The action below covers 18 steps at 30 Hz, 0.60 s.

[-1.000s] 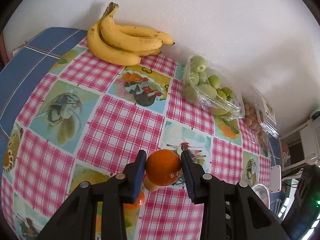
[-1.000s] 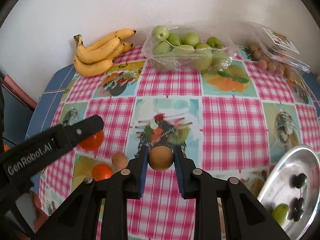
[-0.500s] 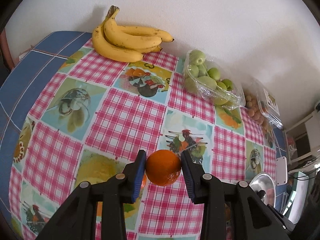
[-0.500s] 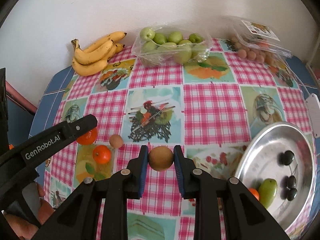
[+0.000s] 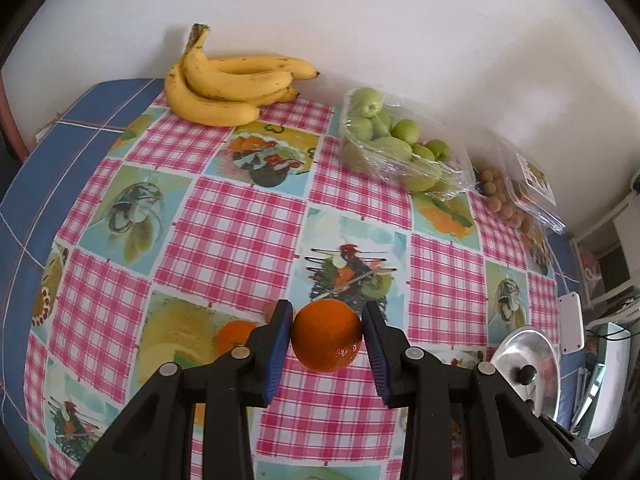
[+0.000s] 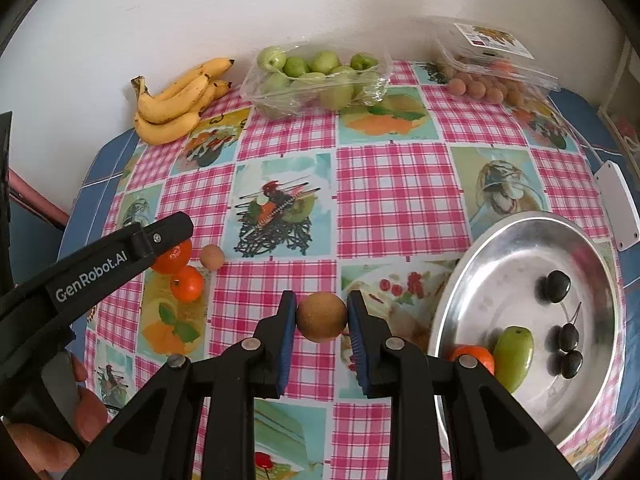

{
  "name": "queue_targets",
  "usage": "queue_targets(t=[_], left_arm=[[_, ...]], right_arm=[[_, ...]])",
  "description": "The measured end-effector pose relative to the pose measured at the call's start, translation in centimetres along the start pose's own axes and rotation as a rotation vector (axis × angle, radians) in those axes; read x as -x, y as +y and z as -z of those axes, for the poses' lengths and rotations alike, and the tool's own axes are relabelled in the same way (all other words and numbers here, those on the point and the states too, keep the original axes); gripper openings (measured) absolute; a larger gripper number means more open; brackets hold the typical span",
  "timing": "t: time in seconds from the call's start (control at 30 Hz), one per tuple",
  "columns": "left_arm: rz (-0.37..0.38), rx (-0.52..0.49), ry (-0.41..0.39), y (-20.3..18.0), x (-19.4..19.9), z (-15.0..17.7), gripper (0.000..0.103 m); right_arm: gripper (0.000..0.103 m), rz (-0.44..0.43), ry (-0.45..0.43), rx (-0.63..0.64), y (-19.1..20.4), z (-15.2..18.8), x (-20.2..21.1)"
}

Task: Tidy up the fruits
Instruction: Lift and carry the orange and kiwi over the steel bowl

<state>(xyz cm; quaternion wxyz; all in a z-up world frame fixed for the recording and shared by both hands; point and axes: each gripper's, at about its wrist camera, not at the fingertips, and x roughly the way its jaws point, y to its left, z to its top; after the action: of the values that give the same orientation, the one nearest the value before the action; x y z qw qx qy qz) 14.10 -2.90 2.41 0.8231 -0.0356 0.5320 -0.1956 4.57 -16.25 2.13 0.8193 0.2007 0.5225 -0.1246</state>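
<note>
My left gripper (image 5: 326, 334) is shut on an orange (image 5: 327, 335) and holds it above the checked tablecloth; it also shows in the right wrist view (image 6: 120, 256) at the left. My right gripper (image 6: 322, 322) is shut on a round brown fruit (image 6: 322, 317), held above the cloth just left of the metal bowl (image 6: 500, 252). The bowl holds a green fruit (image 6: 514, 354), a small orange (image 6: 474, 354) and dark fruits (image 6: 554, 286). Another orange (image 6: 187, 283) and a small brown fruit (image 6: 211, 257) lie on the cloth.
Bananas (image 5: 224, 84) lie at the back by the wall. A wrapped tray of green fruit (image 5: 394, 148) and a clear box of small brown fruit (image 6: 494, 76) stand along the back. A white device (image 6: 616, 204) lies at the right edge.
Both grippers have lifted and pulled back with their fruit. The right gripper has moved right, bringing the metal bowl fully into its view.
</note>
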Motion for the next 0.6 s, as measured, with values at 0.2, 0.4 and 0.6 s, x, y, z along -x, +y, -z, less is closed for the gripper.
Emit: queue_targets(t=[0.2, 0.4, 0.6], left_arm=[[0.031, -0.018, 0.007, -2.0, -0.2, 0.3, 0.038], [0.059, -0.066, 0.009, -5.1, -0.1, 1.0, 0.038], [0.08, -0.135, 0.026, -8.6, -0.6, 2.1, 0.038]], right_arm=[[0.027, 0.032, -0.003, -0.049, -2.6, -0.3, 0.4], [0.027, 0.073, -0.017, -0.119, -6.3, -0.6, 1.2], [0.027, 0.117, -0.015, -0.183, -9.8, -0.5, 1.7]])
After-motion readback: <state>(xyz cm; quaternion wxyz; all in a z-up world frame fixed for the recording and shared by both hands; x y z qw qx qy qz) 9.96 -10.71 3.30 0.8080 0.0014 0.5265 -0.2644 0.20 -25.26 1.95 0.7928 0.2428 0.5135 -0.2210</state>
